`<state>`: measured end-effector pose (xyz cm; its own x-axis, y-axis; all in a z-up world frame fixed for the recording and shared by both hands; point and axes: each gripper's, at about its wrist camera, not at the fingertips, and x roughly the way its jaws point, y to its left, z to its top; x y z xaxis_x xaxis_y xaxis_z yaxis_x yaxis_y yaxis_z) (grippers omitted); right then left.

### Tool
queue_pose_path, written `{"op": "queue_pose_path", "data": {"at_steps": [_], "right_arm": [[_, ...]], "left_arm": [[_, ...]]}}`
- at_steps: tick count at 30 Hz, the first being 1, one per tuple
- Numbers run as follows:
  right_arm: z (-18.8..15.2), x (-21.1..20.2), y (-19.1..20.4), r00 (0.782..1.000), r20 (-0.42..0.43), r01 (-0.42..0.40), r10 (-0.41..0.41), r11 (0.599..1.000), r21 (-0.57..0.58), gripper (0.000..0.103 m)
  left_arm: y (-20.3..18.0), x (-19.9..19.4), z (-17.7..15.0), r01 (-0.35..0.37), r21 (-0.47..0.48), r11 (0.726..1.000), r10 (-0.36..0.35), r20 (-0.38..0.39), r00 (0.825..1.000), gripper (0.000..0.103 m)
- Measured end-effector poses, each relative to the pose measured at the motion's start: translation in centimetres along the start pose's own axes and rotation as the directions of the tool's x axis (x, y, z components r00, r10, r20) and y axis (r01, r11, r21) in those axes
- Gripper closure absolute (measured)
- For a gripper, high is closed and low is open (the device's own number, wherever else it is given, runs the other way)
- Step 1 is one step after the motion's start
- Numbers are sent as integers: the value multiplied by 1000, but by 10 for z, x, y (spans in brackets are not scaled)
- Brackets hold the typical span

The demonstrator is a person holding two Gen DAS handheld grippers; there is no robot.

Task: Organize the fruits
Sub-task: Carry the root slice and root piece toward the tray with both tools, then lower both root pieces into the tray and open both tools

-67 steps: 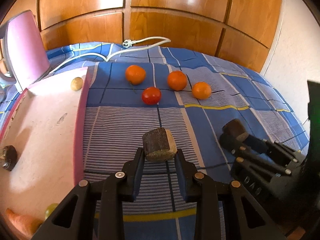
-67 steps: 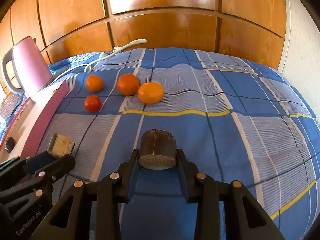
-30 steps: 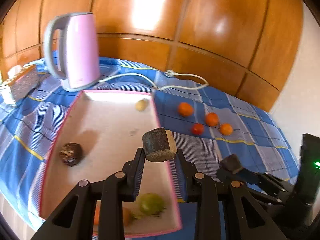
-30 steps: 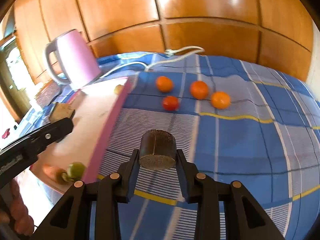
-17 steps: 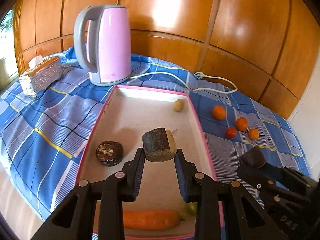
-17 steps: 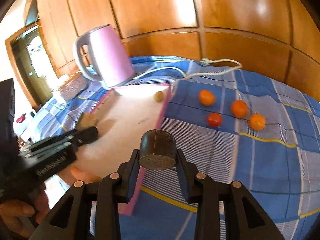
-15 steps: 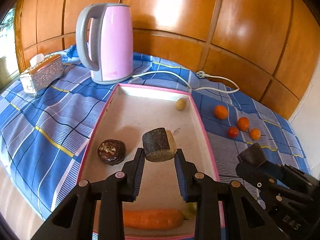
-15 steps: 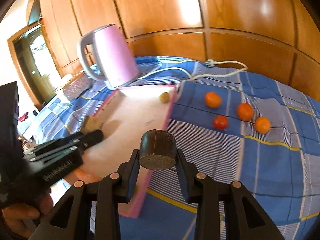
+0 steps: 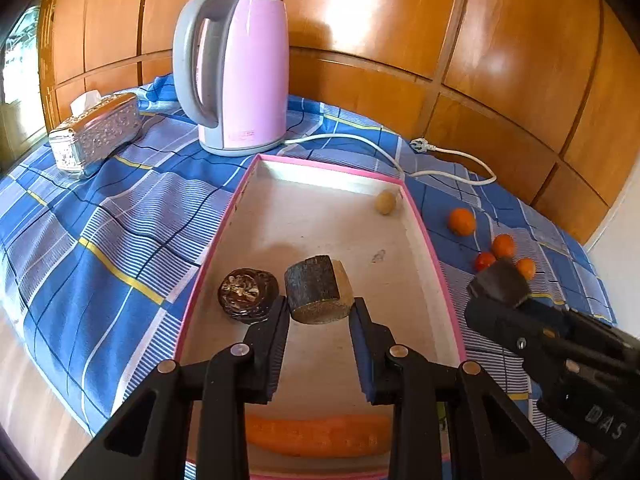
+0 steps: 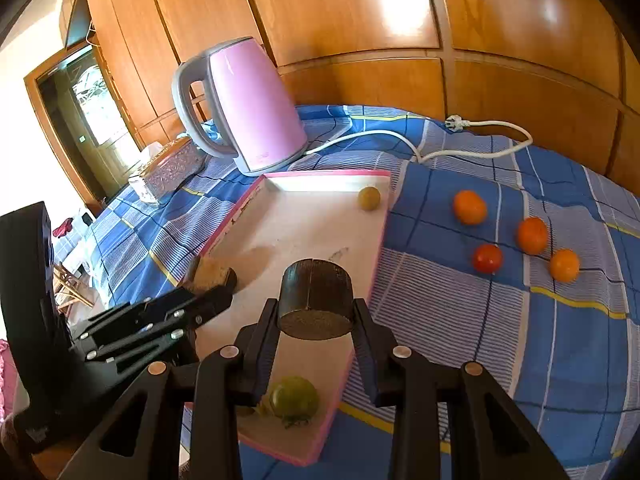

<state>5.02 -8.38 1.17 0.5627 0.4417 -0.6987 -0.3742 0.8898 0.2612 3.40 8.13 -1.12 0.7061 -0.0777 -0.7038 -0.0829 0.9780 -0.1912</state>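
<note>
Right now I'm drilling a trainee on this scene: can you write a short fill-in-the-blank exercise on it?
1. The kettle behind the pink-rimmed tray is coloured ____.
2. The number of small round fruits lying on the checked cloth beside the tray is ____.
3. The long orange vegetable at the tray's near end is a ____.

Missing words: pink; four; carrot
</note>
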Motion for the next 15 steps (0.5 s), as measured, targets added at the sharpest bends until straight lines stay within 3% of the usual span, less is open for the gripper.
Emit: {"op": "queue_pose_path", "data": {"at_steps": [15], "right_arm": [[20, 28, 14, 1000, -24, -13, 13, 1000, -3, 66]], "left_arm": [[13, 8, 0, -41, -31, 999, 40, -28, 999, 72]]}}
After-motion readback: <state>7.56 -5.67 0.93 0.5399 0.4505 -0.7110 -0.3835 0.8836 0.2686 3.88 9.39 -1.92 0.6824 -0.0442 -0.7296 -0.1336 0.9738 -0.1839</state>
